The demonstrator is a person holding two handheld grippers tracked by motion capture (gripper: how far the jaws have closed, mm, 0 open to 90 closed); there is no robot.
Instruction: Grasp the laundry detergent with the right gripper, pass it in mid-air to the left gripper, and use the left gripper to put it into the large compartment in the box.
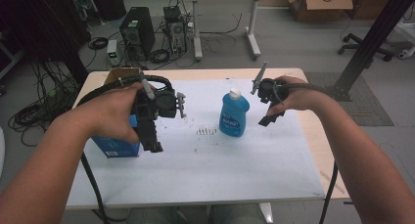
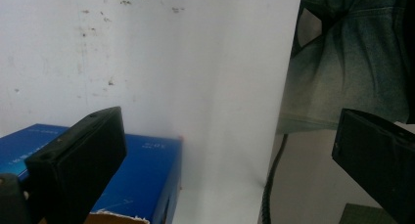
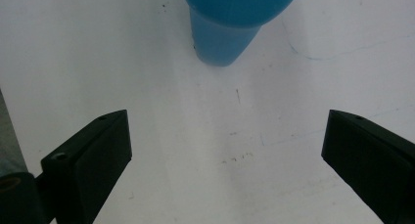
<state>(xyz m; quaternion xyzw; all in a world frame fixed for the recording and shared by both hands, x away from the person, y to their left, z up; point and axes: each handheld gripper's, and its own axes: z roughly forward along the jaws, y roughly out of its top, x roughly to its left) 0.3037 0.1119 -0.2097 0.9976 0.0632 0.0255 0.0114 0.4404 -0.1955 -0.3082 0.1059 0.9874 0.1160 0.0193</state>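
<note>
A blue liquid-soap bottle [image 1: 234, 114] with a white cap stands upright near the middle of the white-covered table [image 1: 210, 165]. My right gripper [image 1: 272, 117] hovers just right of it, open and empty; in the right gripper view the bottle [image 3: 230, 23] sits ahead of the wide-apart jaws [image 3: 227, 131]. A blue box [image 1: 116, 146] rests at the table's left, partly under my left hand. My left gripper [image 1: 150, 139] points down beside the box, open and empty. In the left gripper view the blue box [image 2: 147, 170] lies at lower left behind one jaw of the gripper [image 2: 227, 131].
A row of small dark marks [image 1: 206, 131] lies left of the bottle. A cardboard box [image 1: 119, 75] sits at the table's far left corner. A cable [image 2: 272, 180] hangs off the near table edge. Computer towers [image 1: 138, 31], a desk and a chair stand on the floor beyond.
</note>
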